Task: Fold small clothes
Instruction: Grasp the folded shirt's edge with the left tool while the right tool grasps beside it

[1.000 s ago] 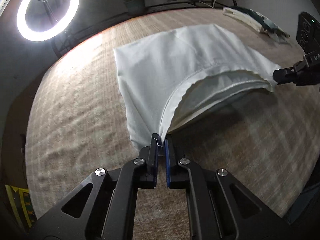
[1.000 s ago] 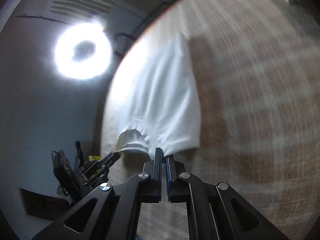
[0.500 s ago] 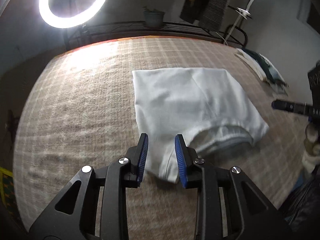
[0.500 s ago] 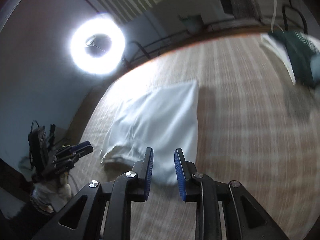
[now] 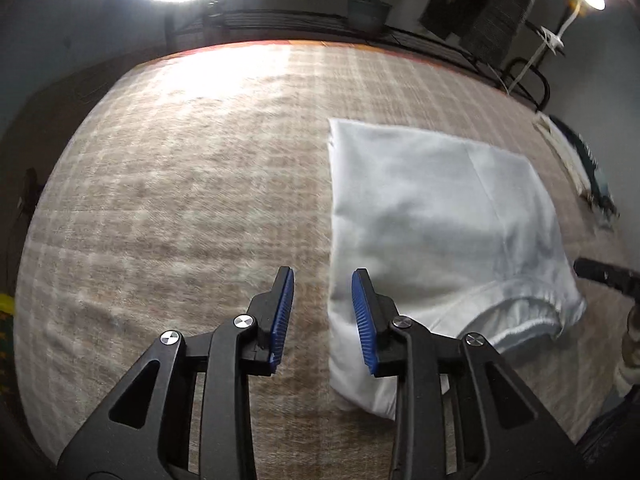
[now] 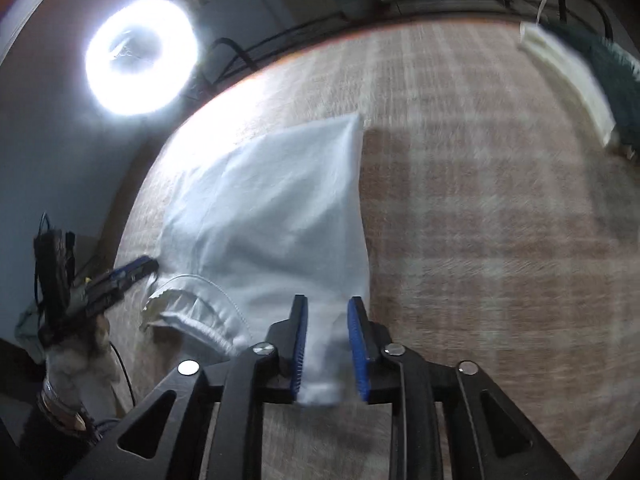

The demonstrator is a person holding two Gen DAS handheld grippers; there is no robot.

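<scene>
White garment (image 5: 436, 216) lies flat on plaid cloth (image 5: 180, 184), part-folded, elastic hem nearest you. Left gripper (image 5: 323, 312) & right gripper (image 6: 327, 344): jaws spread wide, holding nothing. Re-grip both near corners evenly, then fold w/o dragging

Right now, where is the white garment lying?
The white garment lies flat on the plaid-covered surface, right of the left gripper; the right wrist view shows its near corner between the open right gripper fingers.
</scene>
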